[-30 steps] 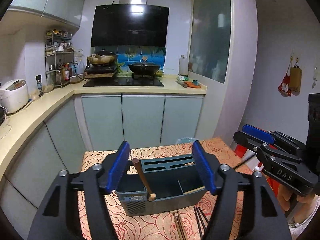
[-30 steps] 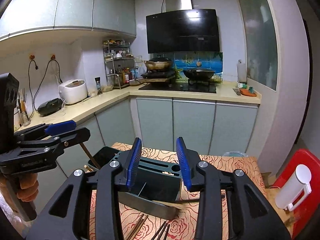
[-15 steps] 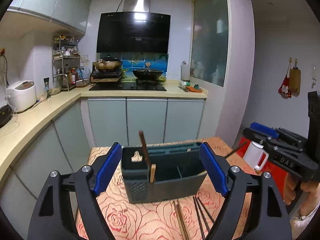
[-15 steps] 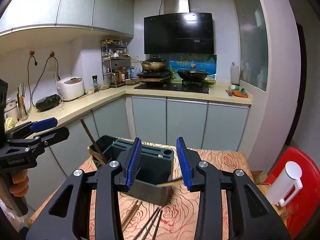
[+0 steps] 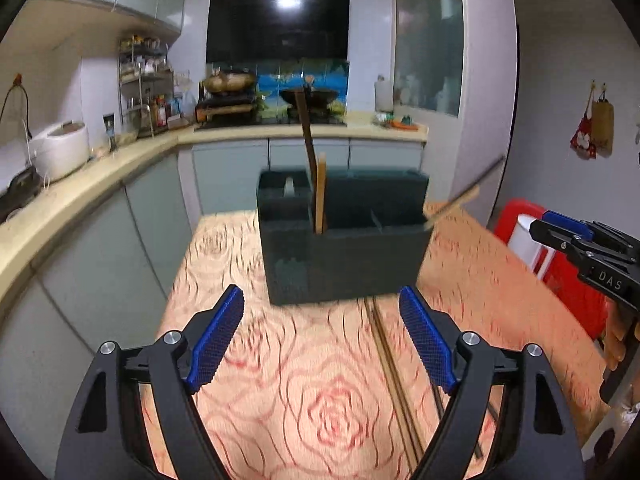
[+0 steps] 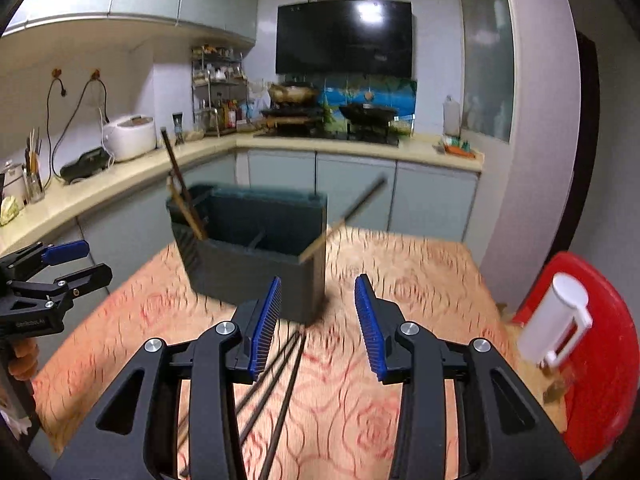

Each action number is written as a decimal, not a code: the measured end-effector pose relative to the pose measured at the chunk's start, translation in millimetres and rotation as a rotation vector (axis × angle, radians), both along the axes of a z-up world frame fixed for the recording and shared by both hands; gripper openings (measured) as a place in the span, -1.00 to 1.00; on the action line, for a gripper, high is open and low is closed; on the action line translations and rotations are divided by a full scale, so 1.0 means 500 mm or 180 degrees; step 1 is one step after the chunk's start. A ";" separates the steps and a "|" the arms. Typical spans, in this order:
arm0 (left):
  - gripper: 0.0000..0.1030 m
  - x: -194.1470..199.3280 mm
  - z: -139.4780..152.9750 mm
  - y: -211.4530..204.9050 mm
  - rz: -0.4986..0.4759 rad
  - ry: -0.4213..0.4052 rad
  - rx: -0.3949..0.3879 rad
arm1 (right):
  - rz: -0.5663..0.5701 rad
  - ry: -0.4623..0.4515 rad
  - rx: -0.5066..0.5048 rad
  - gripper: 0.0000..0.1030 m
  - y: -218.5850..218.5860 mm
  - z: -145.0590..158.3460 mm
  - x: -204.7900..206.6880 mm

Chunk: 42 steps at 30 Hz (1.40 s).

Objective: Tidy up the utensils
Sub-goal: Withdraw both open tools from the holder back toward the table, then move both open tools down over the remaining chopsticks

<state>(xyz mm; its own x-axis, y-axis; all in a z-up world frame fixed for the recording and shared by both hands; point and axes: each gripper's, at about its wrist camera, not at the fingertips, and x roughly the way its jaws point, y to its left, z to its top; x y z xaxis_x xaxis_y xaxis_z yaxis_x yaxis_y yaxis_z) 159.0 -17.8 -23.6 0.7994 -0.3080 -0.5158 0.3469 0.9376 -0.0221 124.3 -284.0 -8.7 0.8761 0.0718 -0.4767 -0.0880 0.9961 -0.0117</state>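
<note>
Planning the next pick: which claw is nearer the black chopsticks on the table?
Right. The right claw hangs just above the black chopsticks, which run under its left finger. The left claw hangs beside them, over the brown pair.

A dark caddy [image 5: 344, 256] stands upright mid-table, chopsticks [image 5: 310, 148] leaning inside; dark chopsticks [image 6: 280, 392] lie loose on the near side.
</note>
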 end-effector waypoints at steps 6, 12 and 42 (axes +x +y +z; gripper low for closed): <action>0.50 -0.034 -0.071 0.008 0.0008 0.0209 0.0056 | -0.0043 0.0184 0.0047 -0.26 0.001 -0.065 -0.038; 0.50 -0.067 -0.118 0.014 0.0003 0.0367 0.0052 | -0.0106 0.0372 0.0114 -0.24 0.002 -0.123 -0.076; 0.50 -0.181 -0.237 -0.014 -0.0231 0.0690 0.0296 | -0.0017 0.0775 0.0062 -0.24 0.032 -0.247 -0.170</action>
<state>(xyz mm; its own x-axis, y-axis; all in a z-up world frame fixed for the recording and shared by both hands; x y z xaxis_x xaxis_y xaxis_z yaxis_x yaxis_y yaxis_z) 68.7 -25.0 -141.9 0.6444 -0.3036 -0.7018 0.4100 0.9119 -0.0181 39.4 -267.9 -132.1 0.7359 0.0787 -0.6725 -0.0806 0.9963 0.0284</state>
